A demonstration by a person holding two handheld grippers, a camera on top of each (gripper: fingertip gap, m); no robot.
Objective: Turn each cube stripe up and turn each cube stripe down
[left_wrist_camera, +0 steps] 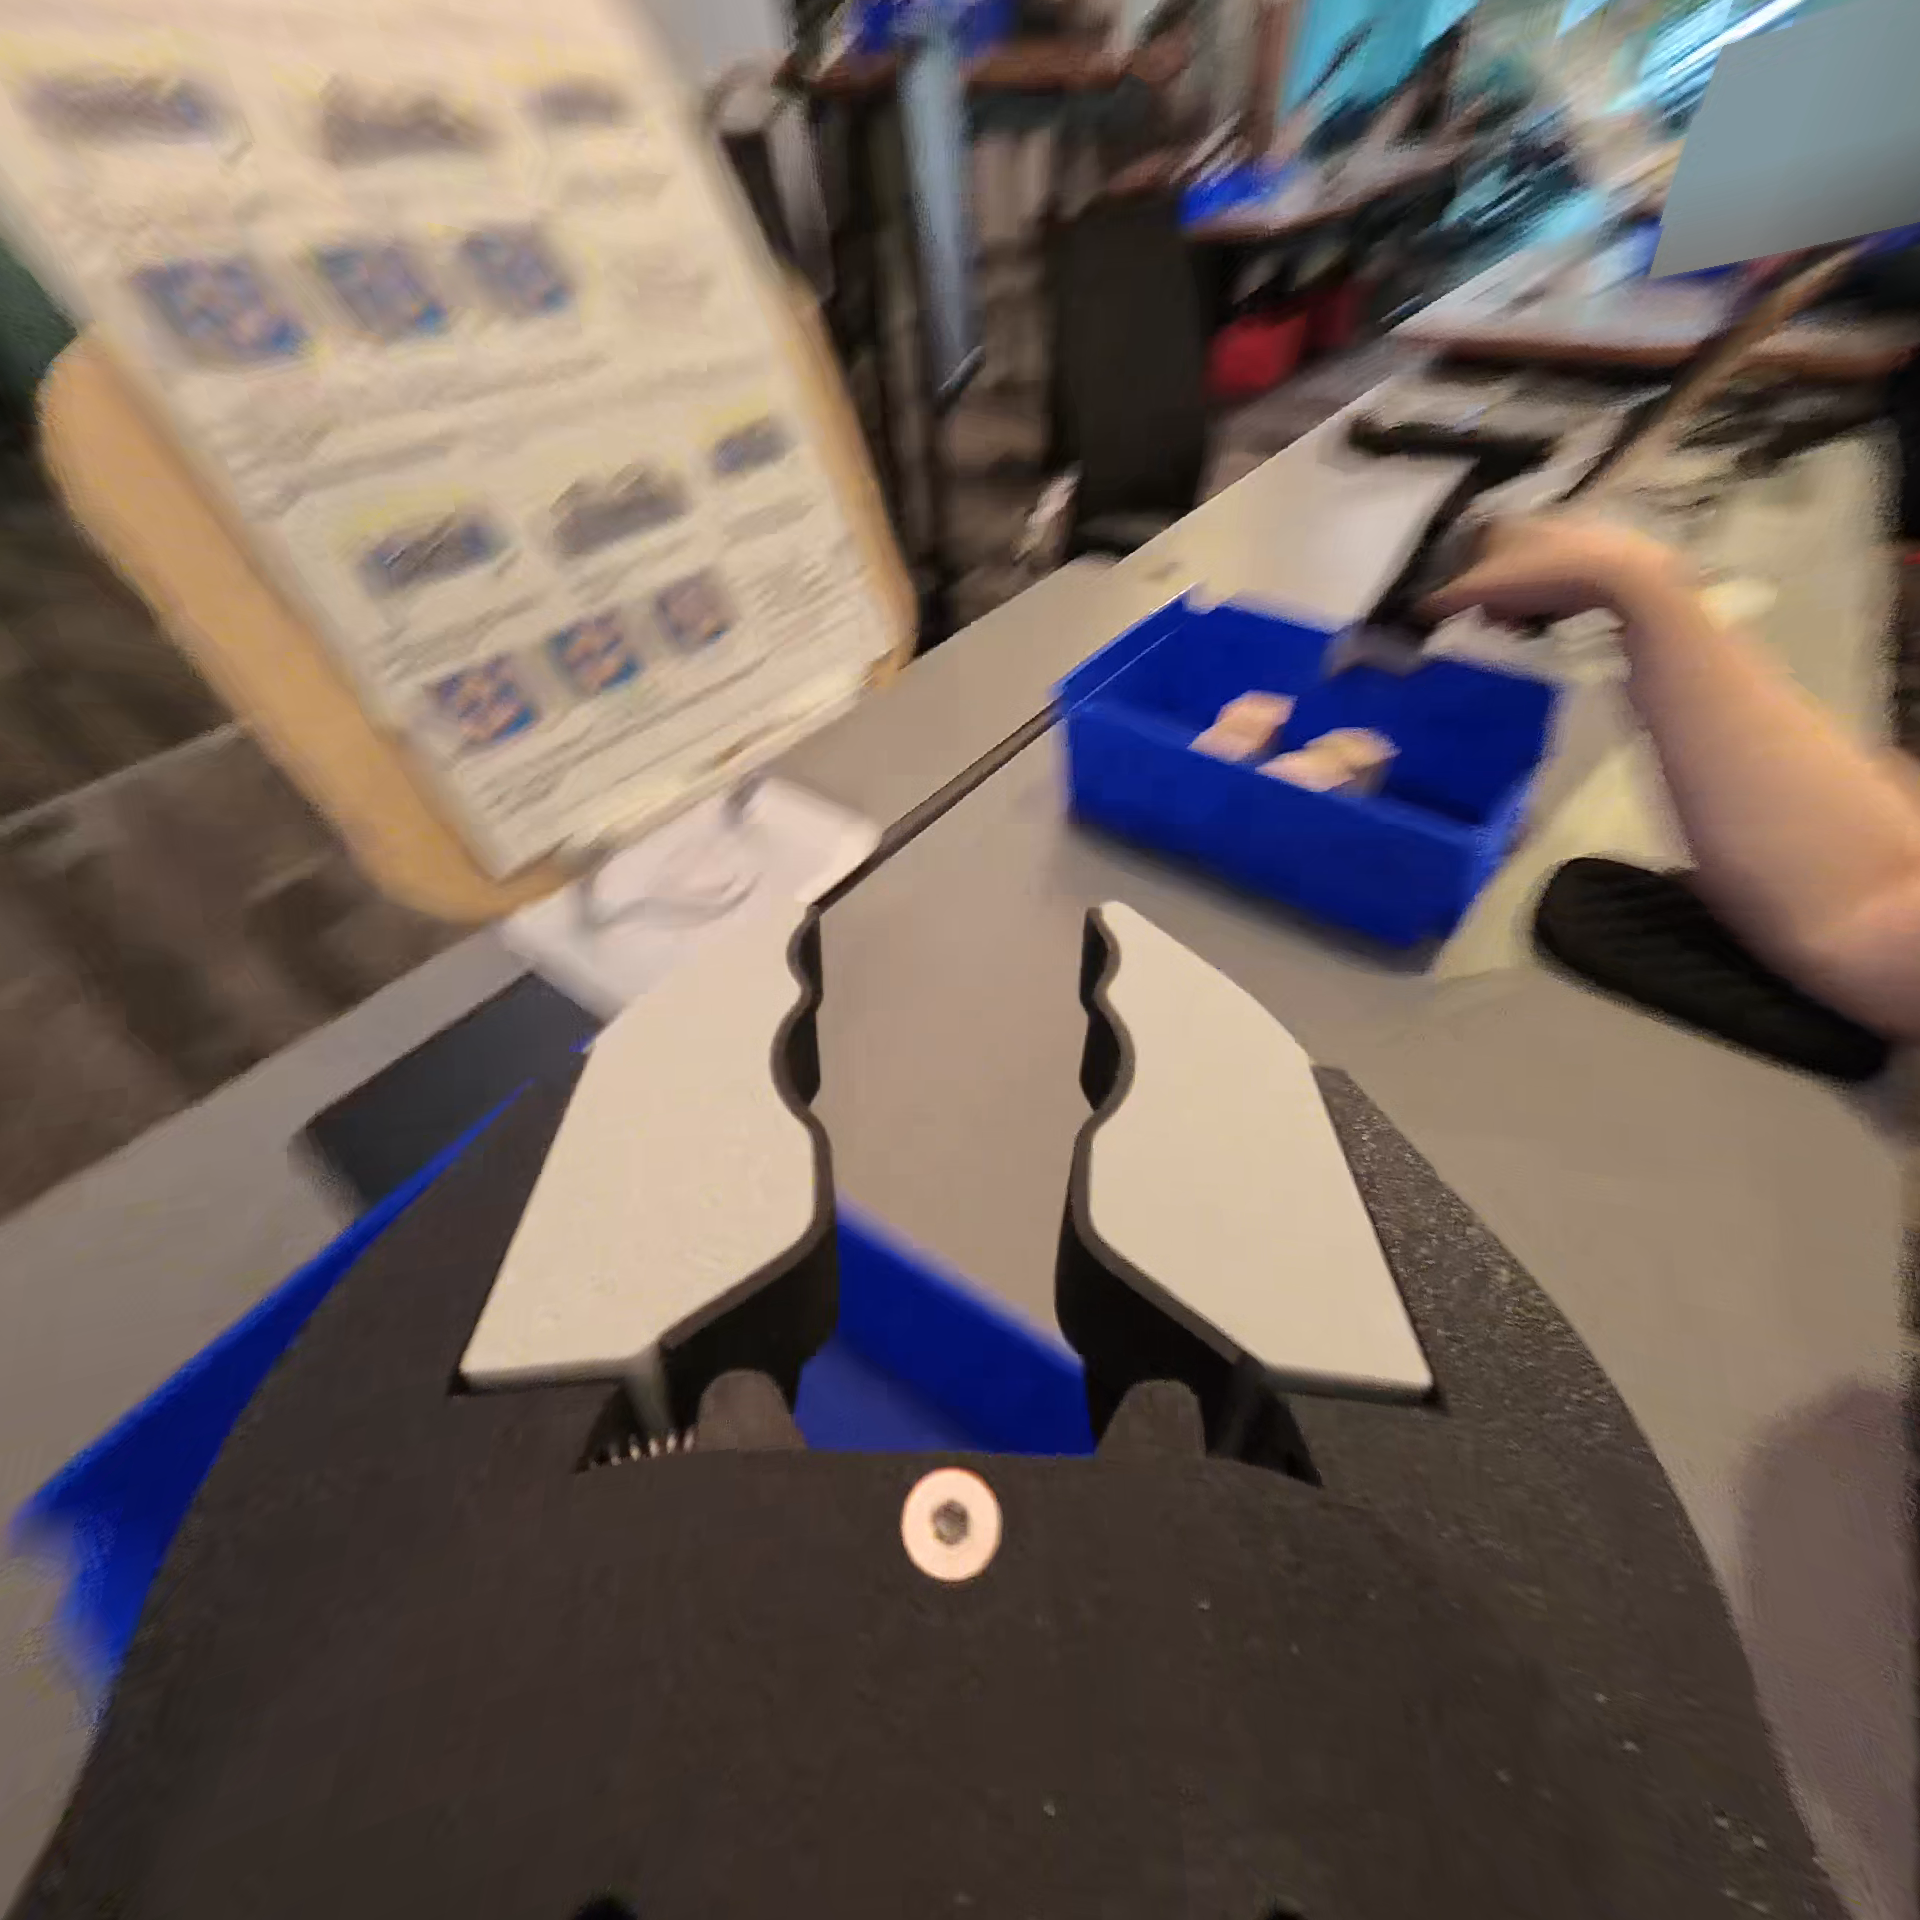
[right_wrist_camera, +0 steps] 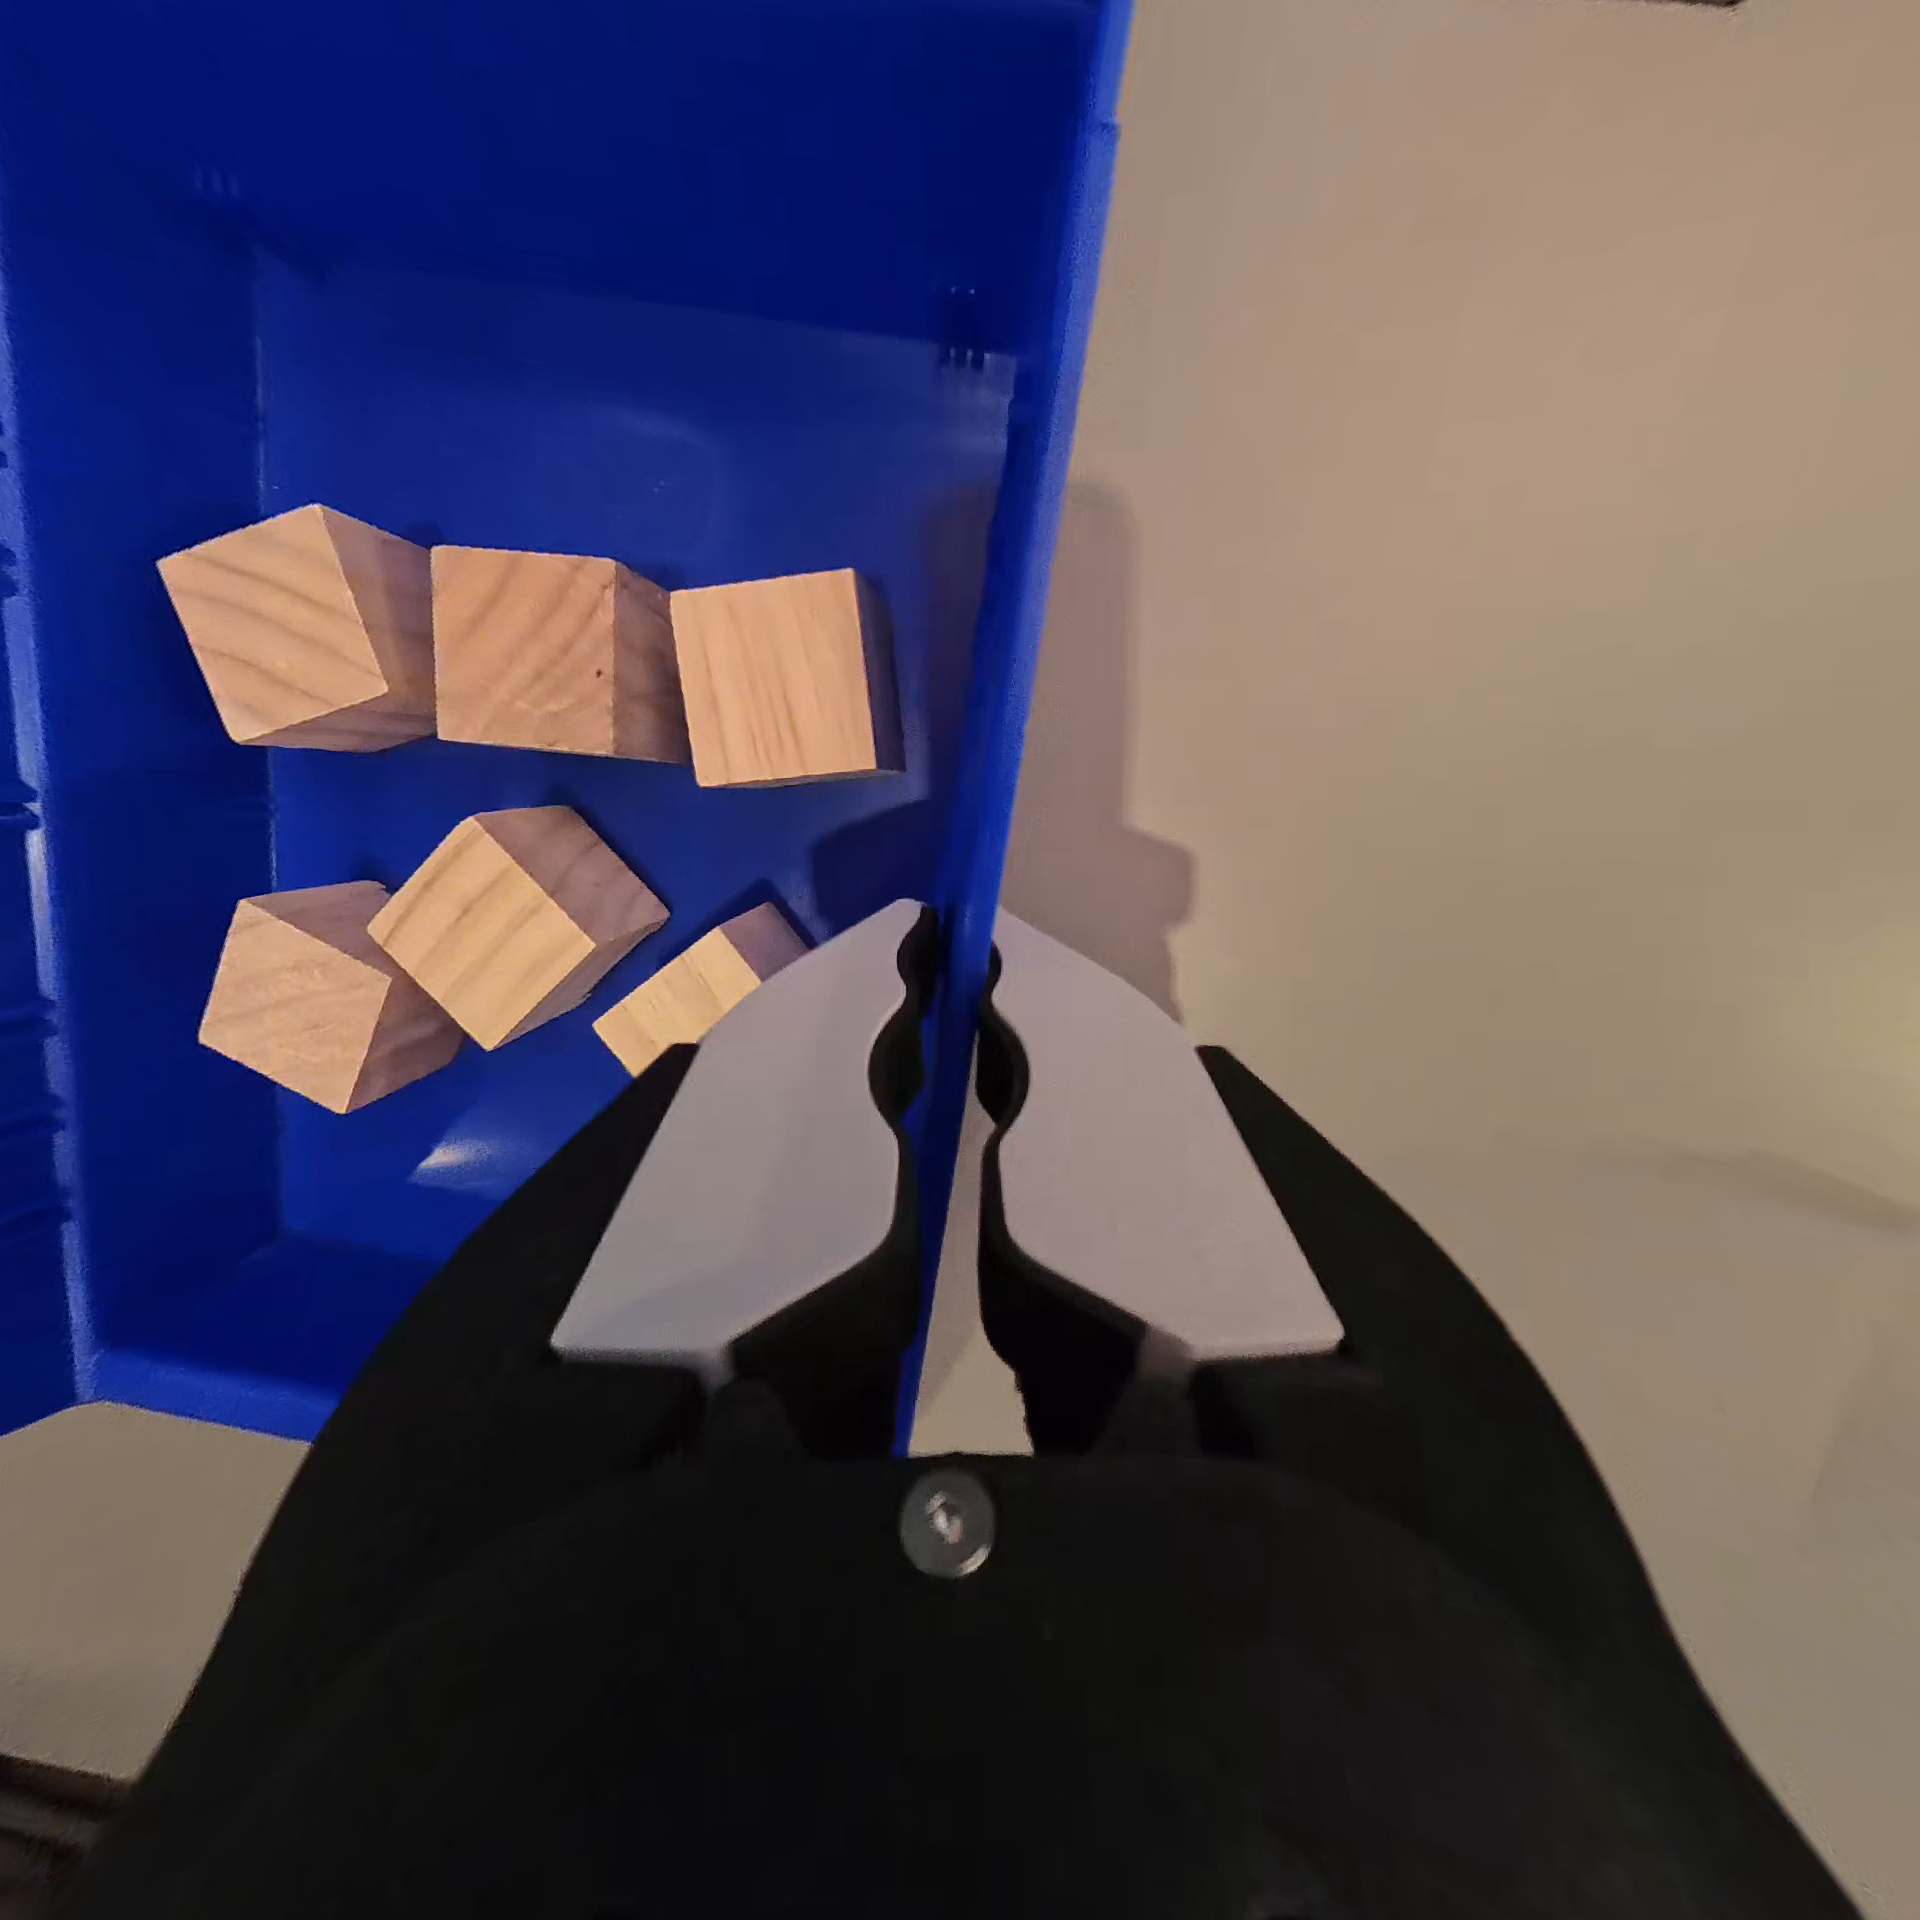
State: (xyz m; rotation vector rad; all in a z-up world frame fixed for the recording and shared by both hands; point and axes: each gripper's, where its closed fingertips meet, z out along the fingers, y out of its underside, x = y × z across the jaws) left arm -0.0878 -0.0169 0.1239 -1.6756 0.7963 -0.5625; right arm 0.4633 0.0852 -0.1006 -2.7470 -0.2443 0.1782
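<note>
Grey table [left_wrist_camera: 1195, 1226], cluttered room behind: your right gripper [right_wrist_camera: 951, 940] is clenched on the right wall of the blue bin [right_wrist_camera: 1029, 623]; six wooden cubes [right_wrist_camera: 551, 644] lie loose on its floor, no stripes showing. Your left gripper [left_wrist_camera: 951, 935] hangs released, empty. Risk: tugging that wall could tip the bin, tumbling cubes.

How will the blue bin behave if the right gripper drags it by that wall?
The blue bin looks like thin plastic, so its wall may flex. Pinched on one side by the right gripper, it probably pivots. The loose wooden cubes likely slide about.
</note>
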